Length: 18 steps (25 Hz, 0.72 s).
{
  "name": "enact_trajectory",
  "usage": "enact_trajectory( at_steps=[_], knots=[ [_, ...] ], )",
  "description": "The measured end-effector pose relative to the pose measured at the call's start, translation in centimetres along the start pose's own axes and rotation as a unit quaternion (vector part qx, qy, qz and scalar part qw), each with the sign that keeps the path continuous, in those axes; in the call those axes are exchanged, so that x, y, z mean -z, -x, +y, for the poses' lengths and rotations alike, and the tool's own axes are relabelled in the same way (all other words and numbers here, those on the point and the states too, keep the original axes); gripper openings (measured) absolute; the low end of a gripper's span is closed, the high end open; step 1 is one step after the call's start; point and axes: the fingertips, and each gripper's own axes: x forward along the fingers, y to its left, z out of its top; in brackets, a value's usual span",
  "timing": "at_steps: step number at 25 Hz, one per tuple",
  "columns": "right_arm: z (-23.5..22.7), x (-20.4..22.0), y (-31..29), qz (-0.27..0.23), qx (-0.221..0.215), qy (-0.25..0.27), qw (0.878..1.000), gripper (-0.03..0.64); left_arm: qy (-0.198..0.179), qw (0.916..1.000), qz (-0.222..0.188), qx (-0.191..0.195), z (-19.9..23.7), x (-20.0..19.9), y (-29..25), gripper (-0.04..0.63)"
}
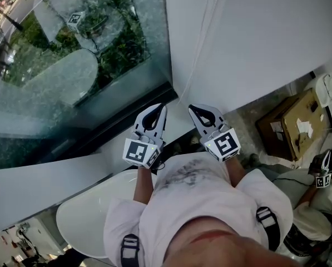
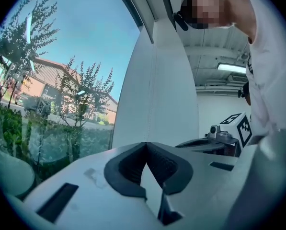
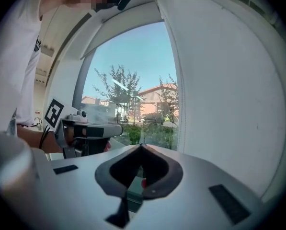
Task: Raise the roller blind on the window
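**Window** (image 1: 54, 82): glass uncovered in every view. No blind fabric is seen, and the roller blind is judged to be wound up above the frames.

**Risk:** if the pull cord (image 1: 201, 32) is dragged aslant across the white panel (image 1: 266, 32), the blind may stall or wind askew. So thin a cord may also slip from the pads.

**Position:** the cord descends the panel towards the tips of the left gripper (image 1: 160, 109) and right gripper (image 1: 192, 109), which are held side by side. Both jaw pairs are closed tip to tip. A pinched cord cannot be confirmed.

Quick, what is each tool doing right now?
Left tool: closed, seemingly pinching the blind's cord.
Right tool: closed, nothing held.
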Motion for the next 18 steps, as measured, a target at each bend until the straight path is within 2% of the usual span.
enact_trajectory(
  at_steps=[7, 18],
  knots=[
    [0.25, -0.30, 0.19, -0.004, 0.003, -0.005, 1.000, 0.060, 0.008, 0.9999, 0.008, -0.005, -0.24, 0.93, 0.45, 0.008],
    [0.18, -0.58, 0.12, -0.001, 0.006, 0.000, 1.000, 0.060, 0.001, 0.9999, 0.010, -0.007, -0.02, 0.66, 0.42, 0.008]
  ],
)
